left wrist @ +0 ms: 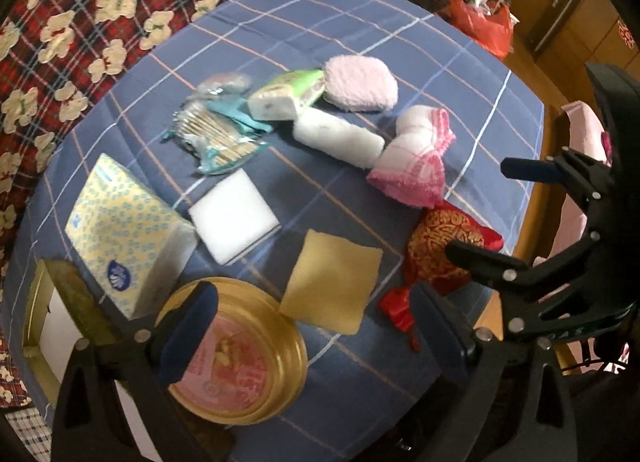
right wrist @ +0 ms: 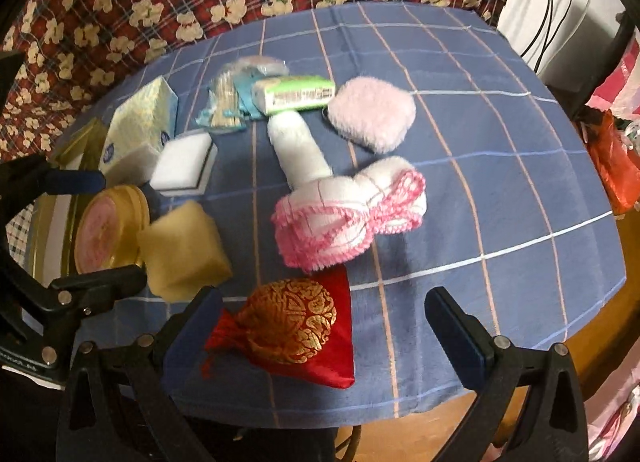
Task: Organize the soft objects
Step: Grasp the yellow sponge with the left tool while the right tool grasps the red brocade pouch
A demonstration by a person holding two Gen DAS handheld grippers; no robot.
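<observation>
Both grippers are held spread and empty above the checked cloth (right wrist: pixel 520 166): the left gripper (left wrist: pixel 316 326) over the yellow sponge (left wrist: pixel 332 282), the right gripper (right wrist: pixel 320 326) over the red pouch (right wrist: pixel 296 326) near the table's front edge. The pouch, judged the likeliest next pick, is best straddled at its bulging embroidered middle and pinched gently, so that the slippery satin is not squeezed out sideways.

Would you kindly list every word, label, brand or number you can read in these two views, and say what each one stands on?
No text can be read for certain.
"OAS": a partial, uncertain fragment on the right gripper body, seen from the left wrist.
Green-labelled packet: printed lines, too blurred to read.
Tissue pack: round blue logo, lettering too small.
Round gold tin: pink lid picture, no legible words.
Left gripper body in the right wrist view: lettering cut off, unreadable.
</observation>
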